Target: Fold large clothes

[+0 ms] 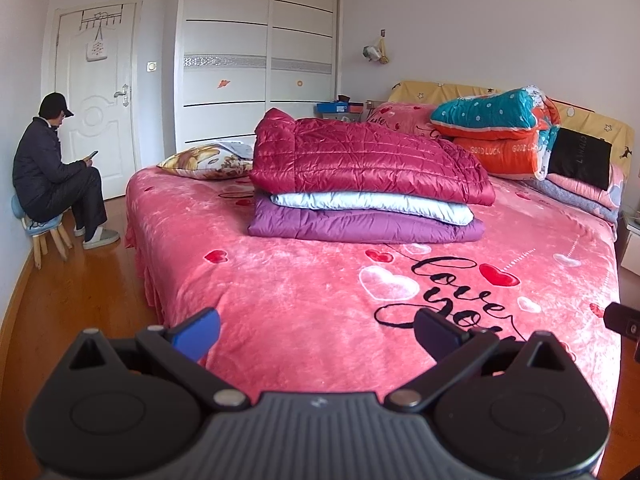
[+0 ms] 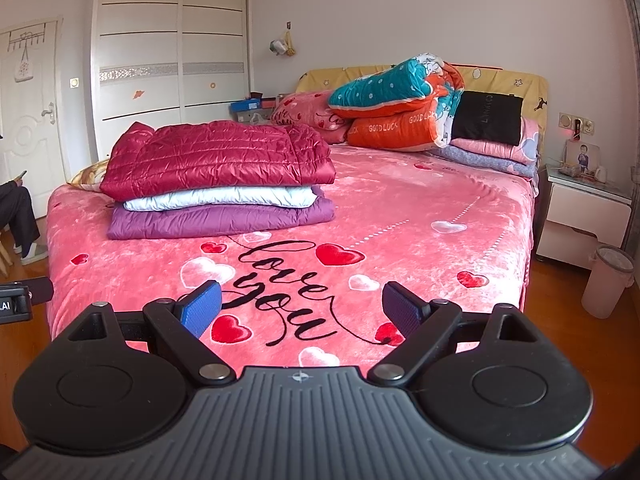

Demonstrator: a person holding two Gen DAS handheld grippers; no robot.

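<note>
While both tongs (image 1: 316,334) (image 2: 302,306) gape, folded jackets (image 1: 360,184) lie beyond.

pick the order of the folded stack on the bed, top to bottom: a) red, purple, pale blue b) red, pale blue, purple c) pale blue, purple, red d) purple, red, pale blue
b: the quilted red jacket lies on top, the pale blue garment is sandwiched under it, and the purple garment sits at the bottom on the pink bedspread.
</note>
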